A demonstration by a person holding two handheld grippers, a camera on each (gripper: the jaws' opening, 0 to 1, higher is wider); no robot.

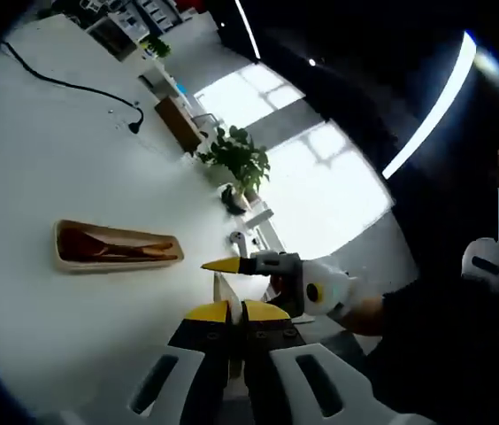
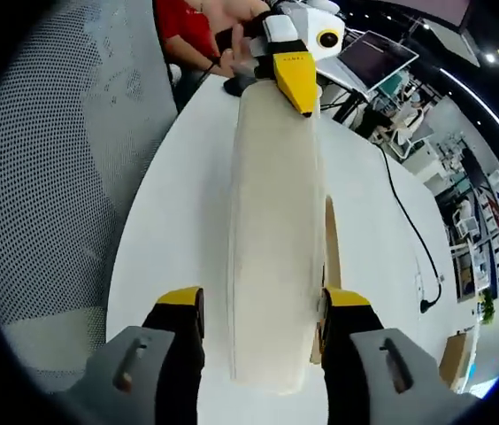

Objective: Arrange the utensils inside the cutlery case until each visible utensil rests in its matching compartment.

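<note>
Left claw (image 1: 229, 312): its yellow-tipped jaws stand almost together, pinching the thin edge of a pale lid (image 1: 225, 289) that rises just ahead of them.
Right claw (image 2: 263, 312): its jaws are spread wide and sit against the two long sides of the lid (image 2: 274, 239), one on each side, so the lid is held between them.
Lid: a long, cream-coloured cover lying lengthwise away from the right claw; at its far end the other claw's yellow tip (image 2: 296, 78) touches it.
Cutlery case (image 1: 117, 245): the open wooden tray lies flat on the white table (image 1: 46, 159), well apart from the left claw, off to the left and a little above in the left gripper view.
Utensils (image 1: 112, 245): brown wooden pieces lie lengthwise inside the tray; which compartment each sits in cannot be told.
Cable (image 1: 72, 84): a black cord runs across the far part of the table.
Plant (image 1: 236, 158): a leafy pot plant stands beyond the table edge.
</note>
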